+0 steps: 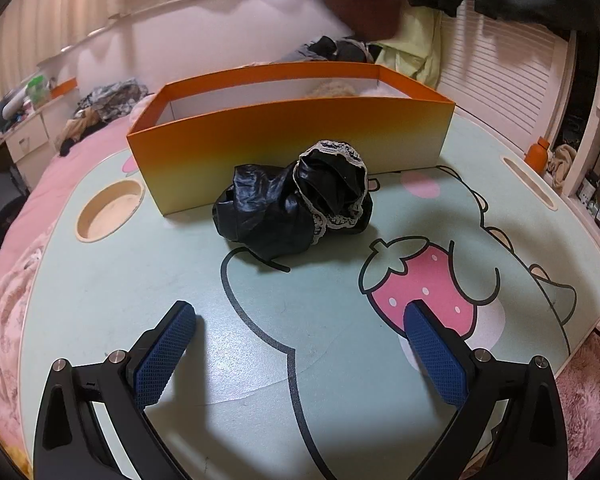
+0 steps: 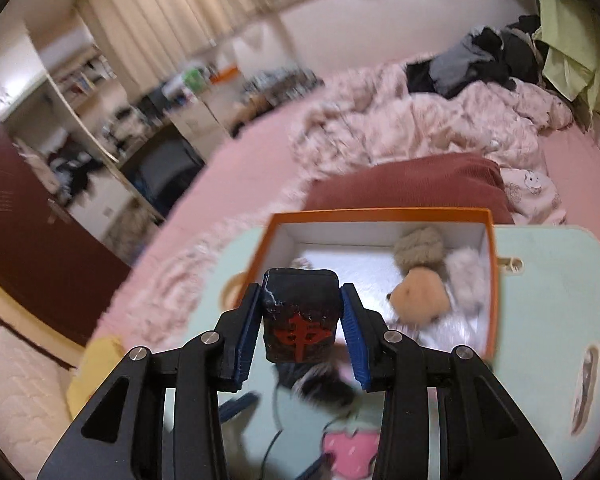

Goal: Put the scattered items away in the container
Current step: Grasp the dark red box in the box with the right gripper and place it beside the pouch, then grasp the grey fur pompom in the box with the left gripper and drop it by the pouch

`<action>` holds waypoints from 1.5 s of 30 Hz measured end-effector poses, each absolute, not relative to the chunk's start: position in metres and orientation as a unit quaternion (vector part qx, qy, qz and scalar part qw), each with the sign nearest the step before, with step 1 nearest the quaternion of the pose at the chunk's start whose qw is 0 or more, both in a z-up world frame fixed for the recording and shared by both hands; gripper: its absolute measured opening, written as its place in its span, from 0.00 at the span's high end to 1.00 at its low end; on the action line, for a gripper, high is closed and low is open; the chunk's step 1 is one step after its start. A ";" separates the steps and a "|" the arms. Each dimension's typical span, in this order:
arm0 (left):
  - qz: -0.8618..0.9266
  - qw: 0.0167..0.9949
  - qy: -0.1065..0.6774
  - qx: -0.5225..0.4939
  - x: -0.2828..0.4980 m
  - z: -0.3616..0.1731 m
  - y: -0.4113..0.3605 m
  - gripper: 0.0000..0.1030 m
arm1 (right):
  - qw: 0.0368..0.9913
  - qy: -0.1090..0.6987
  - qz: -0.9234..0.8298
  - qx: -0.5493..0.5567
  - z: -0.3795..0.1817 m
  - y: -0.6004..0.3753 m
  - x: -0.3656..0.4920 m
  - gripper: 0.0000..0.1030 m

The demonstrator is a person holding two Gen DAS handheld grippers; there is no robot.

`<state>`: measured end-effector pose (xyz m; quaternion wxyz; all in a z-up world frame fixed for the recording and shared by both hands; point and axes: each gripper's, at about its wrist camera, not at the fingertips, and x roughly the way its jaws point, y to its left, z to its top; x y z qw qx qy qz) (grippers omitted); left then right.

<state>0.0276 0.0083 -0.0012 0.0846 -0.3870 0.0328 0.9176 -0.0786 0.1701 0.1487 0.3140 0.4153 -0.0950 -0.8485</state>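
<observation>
Black block (image 2: 299, 316) with a red character on its face sits clamped in my right tool (image 2: 302, 332), pads on its two side faces, up in the air over the near edge of the orange box (image 2: 380, 213). It looks rigid and chunky, probably resin or stone-like, so no squeeze deformation to worry about. The faces look glossy, so I judge it could slip if the grip is light or off-centre. Side-to-side across the flat faces, near the middle, is the right hold, and that's where the pads sit. Drop from low height; hard edges could chip or bounce on the box floor.

Box interior: white bottom, a beige fuzzy ball (image 2: 419, 245), a tan plush piece (image 2: 419, 298) and a pale fluffy thing (image 2: 466, 276) all at the right end. Left half of the floor is free, better landing spot.

Still on the surface (image 1: 120, 300): a crumpled black shiny cloth with white lace trim (image 1: 296, 204), just in front of the box's near wall, about touching it. Soft, light, floppy, slick fabric. Pinch deep into the bunched middle, not the lace edge, or it will trail and snag on the box rim.

Left tool (image 1: 300, 354) stands wide, nothing between the pads, low over the surface, aimed at that cloth with a clear gap between them. The view from the right tool is blurred at the edges, so finer detail there is unreadable.
</observation>
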 end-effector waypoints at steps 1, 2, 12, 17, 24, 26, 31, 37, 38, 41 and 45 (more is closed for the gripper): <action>0.918 0.085 0.033 -0.387 0.028 -0.001 0.008 0.00 | 0.316 -0.092 -0.848 0.415 0.146 0.172 -0.071 0.61; 0.918 0.085 0.033 -0.387 0.028 -0.001 0.007 0.00 | 0.316 -0.087 -0.846 0.420 0.142 0.177 -0.062 0.61; 0.918 0.085 0.034 -0.387 0.028 0.000 0.007 0.00 | 0.267 -0.094 -0.812 0.511 0.055 0.205 -0.068 0.61; 0.918 0.085 0.034 -0.387 0.028 0.000 0.008 0.00 | 0.245 -0.093 -0.817 0.514 0.027 0.200 -0.081 0.60; 0.918 0.084 0.034 -0.387 0.028 0.000 0.008 0.00 | 0.247 -0.109 -0.860 0.433 0.042 0.209 -0.056 0.60; 0.918 0.084 0.034 -0.387 0.028 0.000 0.008 0.00 | 0.234 -0.098 -0.872 0.419 0.046 0.213 -0.045 0.53; 0.918 0.084 0.034 -0.387 0.029 0.000 0.008 0.00 | 0.202 -0.034 -0.889 0.410 0.035 0.216 -0.013 0.49; 0.918 0.085 0.034 -0.387 0.029 0.000 0.007 0.00 | 0.166 0.064 -0.895 0.409 0.018 0.207 0.010 0.37; 0.918 0.085 0.034 -0.386 0.029 0.000 0.007 0.00 | 0.167 0.073 -0.895 0.407 0.016 0.205 0.011 0.30; 0.918 0.085 0.034 -0.386 0.029 0.000 0.006 0.00 | 0.157 0.088 -0.898 0.402 0.010 0.201 0.007 0.13; 0.918 0.085 0.034 -0.386 0.030 0.001 0.007 0.00 | 0.165 0.092 -0.896 0.402 0.006 0.205 0.005 0.00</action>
